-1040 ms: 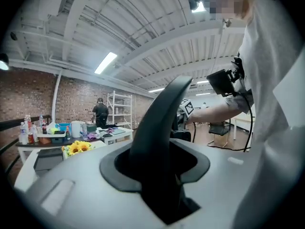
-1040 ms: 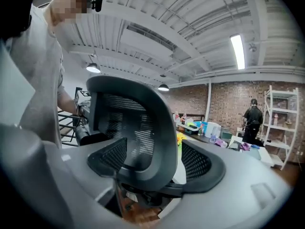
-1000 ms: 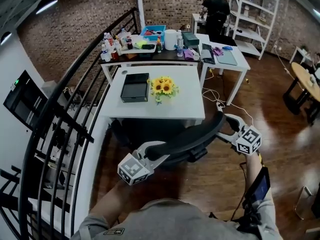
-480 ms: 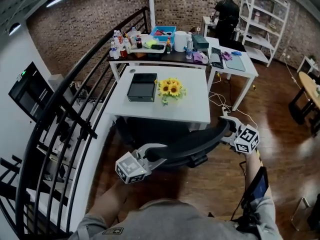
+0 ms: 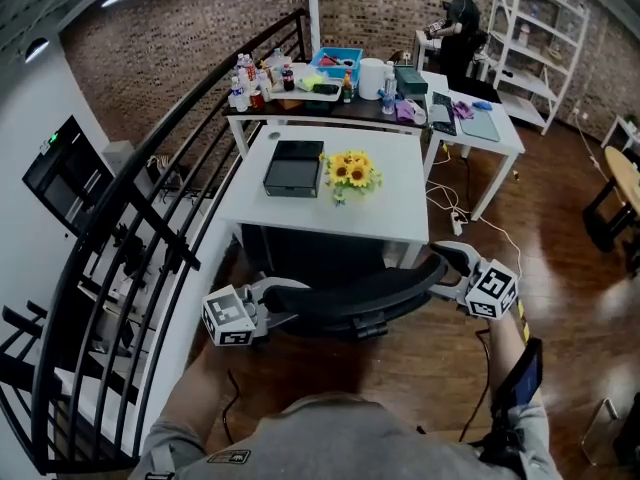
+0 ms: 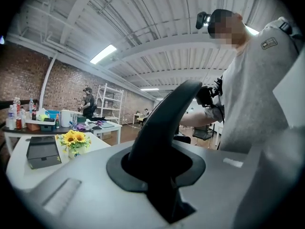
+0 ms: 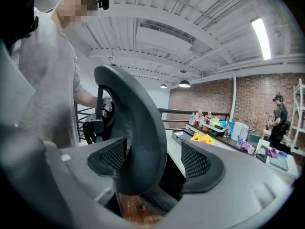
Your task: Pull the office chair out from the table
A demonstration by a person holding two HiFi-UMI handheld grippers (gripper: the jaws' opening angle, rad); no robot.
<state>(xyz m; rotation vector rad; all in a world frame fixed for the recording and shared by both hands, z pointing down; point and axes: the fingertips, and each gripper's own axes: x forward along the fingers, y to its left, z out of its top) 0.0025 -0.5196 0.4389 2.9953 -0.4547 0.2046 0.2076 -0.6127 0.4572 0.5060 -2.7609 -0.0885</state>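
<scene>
The black office chair's curved backrest point(image 5: 360, 293) stands just in front of the white table point(image 5: 330, 218), with its seat hidden under the table. My left gripper point(image 5: 290, 303) holds the backrest's left end; in the left gripper view the backrest's edge point(image 6: 164, 113) fills the left gripper point(image 6: 157, 163), pads pressed on it. My right gripper point(image 5: 445, 268) is at the right end. In the right gripper view the backrest's edge point(image 7: 138, 123) sits inside the right gripper point(image 7: 152, 161) against one pad, with a gap to the other.
A black box point(image 5: 294, 168) and a bunch of sunflowers point(image 5: 350, 170) sit on the table. A black railing point(image 5: 130, 228) runs along the left. Behind are tables with bottles point(image 5: 260, 73), a person point(image 5: 460, 18), shelves and floor cables point(image 5: 450, 213).
The left gripper has moved left and the backrest now lies more level across the picture. The right gripper has kept its place at the right end.
</scene>
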